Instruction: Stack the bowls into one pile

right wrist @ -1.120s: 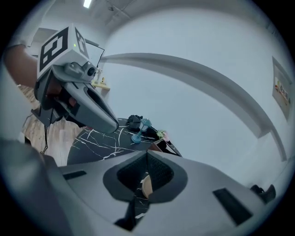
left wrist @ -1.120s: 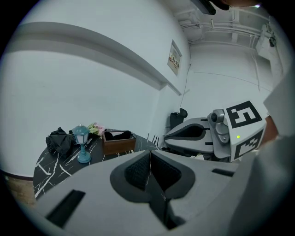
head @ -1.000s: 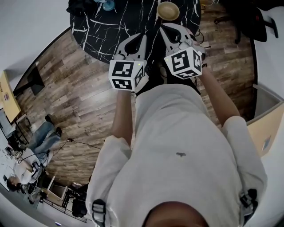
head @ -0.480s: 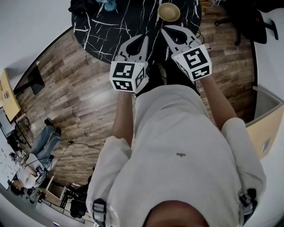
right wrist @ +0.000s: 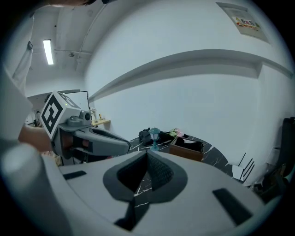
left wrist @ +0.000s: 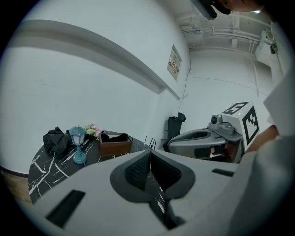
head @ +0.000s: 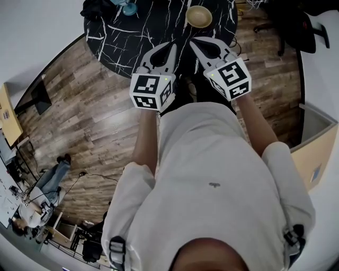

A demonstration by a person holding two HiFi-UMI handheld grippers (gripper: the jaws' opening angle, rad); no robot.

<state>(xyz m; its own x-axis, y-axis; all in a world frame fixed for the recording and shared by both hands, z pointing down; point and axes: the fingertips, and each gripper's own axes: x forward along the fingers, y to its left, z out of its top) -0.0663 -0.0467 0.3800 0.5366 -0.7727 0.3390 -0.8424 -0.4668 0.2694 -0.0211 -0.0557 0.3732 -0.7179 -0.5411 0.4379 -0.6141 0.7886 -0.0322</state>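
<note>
A single tan bowl (head: 198, 16) sits upright on the round black marble table (head: 137, 32), near its right side in the head view. I see no other bowl. My left gripper (head: 172, 46) hovers over the table's near edge, shut and empty. My right gripper (head: 194, 41) hangs beside it, just short of the bowl, also shut with nothing between its pads. The left gripper view shows the shut jaws of the left gripper (left wrist: 150, 155) and the right gripper (left wrist: 203, 138) alongside. In the right gripper view the shut right gripper (right wrist: 147, 155) has the left gripper (right wrist: 94, 138) at its side. The bowl is hidden in both gripper views.
At the table's far side stand a blue lamp (left wrist: 77, 145), a brown box (left wrist: 115, 144) and a black bag (left wrist: 55, 138). A dark chair (head: 296, 26) stands at the upper right. A person (head: 53, 174) sits on the wooden floor far left.
My right gripper has rolled about its own axis, so its marker cube now faces differently. Both grippers stay in place and shut. The bowl has not moved.
</note>
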